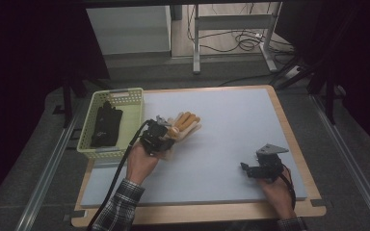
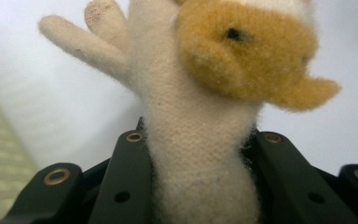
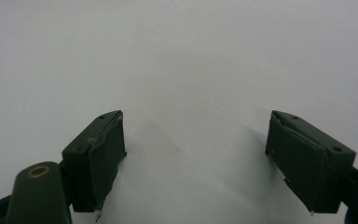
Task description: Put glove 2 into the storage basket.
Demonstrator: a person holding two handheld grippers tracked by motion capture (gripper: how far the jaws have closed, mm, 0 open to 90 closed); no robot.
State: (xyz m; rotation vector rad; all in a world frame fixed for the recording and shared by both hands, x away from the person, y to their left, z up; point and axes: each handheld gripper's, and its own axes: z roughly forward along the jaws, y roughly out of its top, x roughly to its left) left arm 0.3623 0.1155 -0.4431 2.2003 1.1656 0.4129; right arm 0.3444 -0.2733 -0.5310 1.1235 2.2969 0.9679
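Note:
A cream knitted glove with tan fingers lies at the left middle of the pale board, beside the basket. My left gripper is shut on the glove's cuff end. In the left gripper view the glove rises between the two black jaws, which pinch it from both sides, and its cream fingers spread at the upper left. My left gripper carries the cuff squeezed narrow. Near the board's front right corner my right gripper rests, held by a hand. In its own view my right gripper is open over bare board.
A pale green slotted basket stands at the board's left edge with a black glove inside. The light board has a wooden rim and dark floor around it. A desk frame and cables stand beyond the far edge.

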